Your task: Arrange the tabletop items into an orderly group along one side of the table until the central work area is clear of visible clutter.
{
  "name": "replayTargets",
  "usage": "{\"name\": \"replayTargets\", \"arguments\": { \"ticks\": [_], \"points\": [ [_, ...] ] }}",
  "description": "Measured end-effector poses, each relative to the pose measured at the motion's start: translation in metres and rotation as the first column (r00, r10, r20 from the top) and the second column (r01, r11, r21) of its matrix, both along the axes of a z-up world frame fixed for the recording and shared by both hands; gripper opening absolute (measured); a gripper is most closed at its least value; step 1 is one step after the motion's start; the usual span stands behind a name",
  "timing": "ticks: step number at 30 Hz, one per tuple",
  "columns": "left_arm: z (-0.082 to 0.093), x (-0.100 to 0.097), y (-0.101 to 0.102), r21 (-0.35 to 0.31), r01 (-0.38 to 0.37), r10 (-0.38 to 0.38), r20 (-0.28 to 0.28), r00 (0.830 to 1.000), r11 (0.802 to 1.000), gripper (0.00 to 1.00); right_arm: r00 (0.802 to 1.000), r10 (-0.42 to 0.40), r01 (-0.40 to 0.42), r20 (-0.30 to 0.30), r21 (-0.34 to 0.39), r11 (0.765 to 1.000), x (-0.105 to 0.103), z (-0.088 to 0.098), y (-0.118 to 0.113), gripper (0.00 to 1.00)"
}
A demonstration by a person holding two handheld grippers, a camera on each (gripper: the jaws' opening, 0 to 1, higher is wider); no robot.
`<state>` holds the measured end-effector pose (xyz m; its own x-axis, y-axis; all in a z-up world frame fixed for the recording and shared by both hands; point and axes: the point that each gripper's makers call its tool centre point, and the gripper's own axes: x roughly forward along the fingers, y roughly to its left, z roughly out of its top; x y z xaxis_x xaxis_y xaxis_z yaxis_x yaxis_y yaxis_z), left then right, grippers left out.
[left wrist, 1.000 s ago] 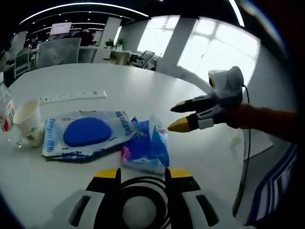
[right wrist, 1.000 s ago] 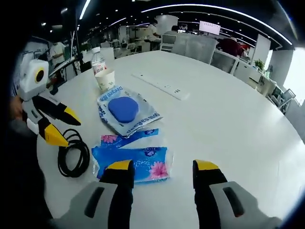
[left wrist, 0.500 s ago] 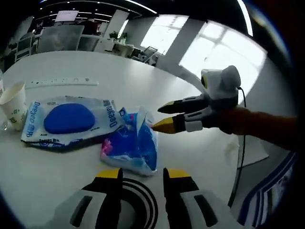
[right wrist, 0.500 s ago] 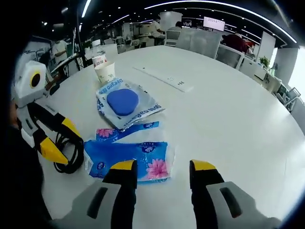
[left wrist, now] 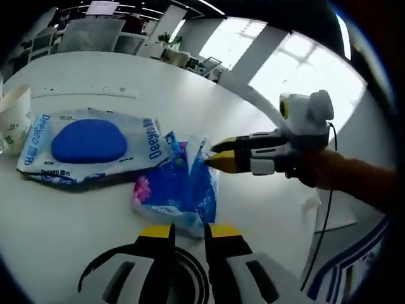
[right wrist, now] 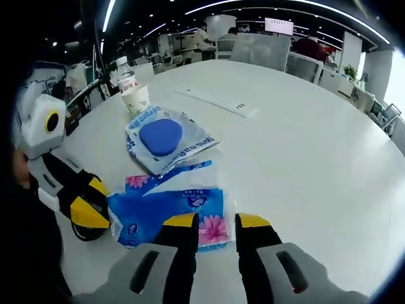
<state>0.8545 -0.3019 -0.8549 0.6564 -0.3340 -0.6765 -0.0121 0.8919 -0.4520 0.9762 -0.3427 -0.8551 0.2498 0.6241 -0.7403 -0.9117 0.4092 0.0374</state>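
White round table [right wrist: 304, 126] carries a blue tissue pack [right wrist: 168, 209]; beside it lies a wipes packet [right wrist: 166, 139], beyond that a paper cup [right wrist: 137, 99]. Right gripper [right wrist: 214, 221] pinches the tissue pack's edge; left gripper [left wrist: 188, 231], jaws nearly together, hovers over a black cable [left wrist: 190, 278]

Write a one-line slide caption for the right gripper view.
Right gripper at the edge of a blue tissue pack, left gripper alongside, on a white table.
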Motion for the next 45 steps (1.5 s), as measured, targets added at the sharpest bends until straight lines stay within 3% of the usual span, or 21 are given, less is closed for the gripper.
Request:
{"name": "replayTargets", "arguments": {
  "ticks": [5, 13, 21, 32, 39, 45],
  "points": [
    [-0.001, 0.000, -0.011, -0.066, 0.003, -0.005, -0.025, 1.000, 0.998, 0.01, 1.000, -0.031, 0.031, -0.006, 0.005, 1.000, 0.003, -0.002, -0.006, 0.00],
    [-0.001, -0.001, -0.012, -0.060, 0.013, -0.015, -0.029, 0.999, 0.998, 0.00, 1.000, -0.003, 0.003, 0.002, -0.001, 1.000, 0.003, -0.001, -0.007, 0.00],
    [0.003, -0.008, -0.026, -0.086, 0.047, -0.050, -0.039, 0.998, 0.995, 0.00, 0.999, -0.045, 0.045, -0.011, 0.017, 0.999, -0.001, 0.011, -0.014, 0.00],
    [0.018, -0.009, -0.042, -0.091, 0.093, -0.094, -0.007, 0.996, 0.992, 0.00, 0.995, -0.098, 0.097, 0.023, 0.015, 0.995, 0.000, 0.019, -0.041, 0.00],
    [0.032, -0.001, -0.051, -0.067, 0.136, -0.134, 0.032, 0.990, 0.988, 0.00, 0.988, -0.140, 0.137, 0.071, 0.036, 0.990, 0.004, 0.037, -0.056, 0.00],
    [0.040, 0.016, -0.045, -0.036, 0.155, -0.153, 0.053, 0.987, 0.987, 0.00, 0.978, -0.187, 0.182, 0.094, 0.060, 0.981, 0.010, 0.050, -0.067, 0.00]
  ]
}}
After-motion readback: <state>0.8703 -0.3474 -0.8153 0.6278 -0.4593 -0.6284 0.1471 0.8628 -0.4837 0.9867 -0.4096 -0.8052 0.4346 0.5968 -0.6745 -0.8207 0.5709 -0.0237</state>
